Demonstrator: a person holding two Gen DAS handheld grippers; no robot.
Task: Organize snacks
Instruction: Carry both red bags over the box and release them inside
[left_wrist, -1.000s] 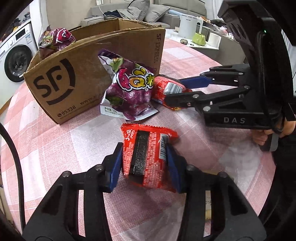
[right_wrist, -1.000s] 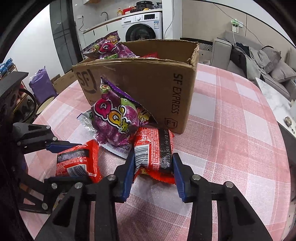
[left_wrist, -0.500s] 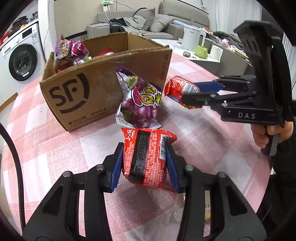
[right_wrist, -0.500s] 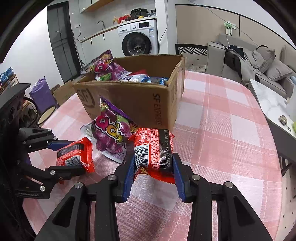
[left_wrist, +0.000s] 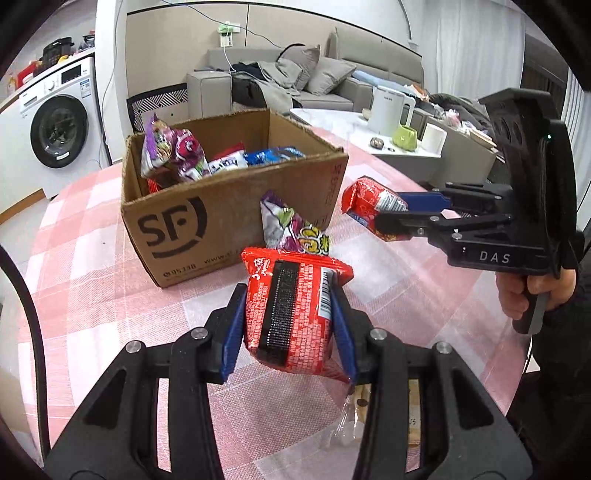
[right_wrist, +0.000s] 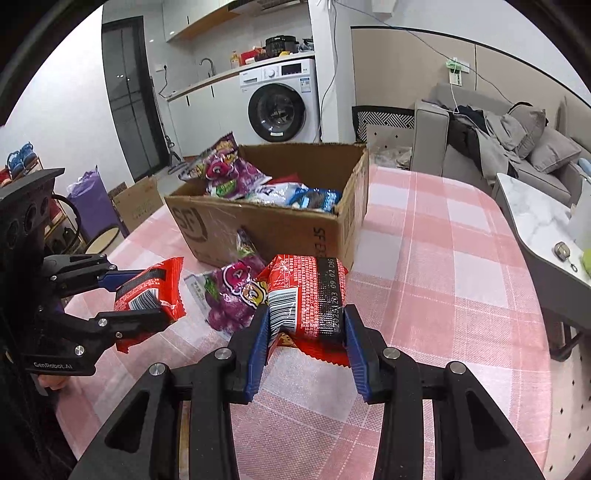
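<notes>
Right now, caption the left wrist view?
Both grippers hold red snack packets above the checked table, facing the cardboard box.

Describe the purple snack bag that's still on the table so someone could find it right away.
Start at the cardboard box on the pink checked tablecloth. The purple snack bag leans against its front wall, outside the box, unlike the purple bag inside.

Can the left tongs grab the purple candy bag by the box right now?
Probably not yet. The left tongs are already shut on a red snack pack, so they have no room for the purple candy bag leaning against the cardboard box.
</notes>
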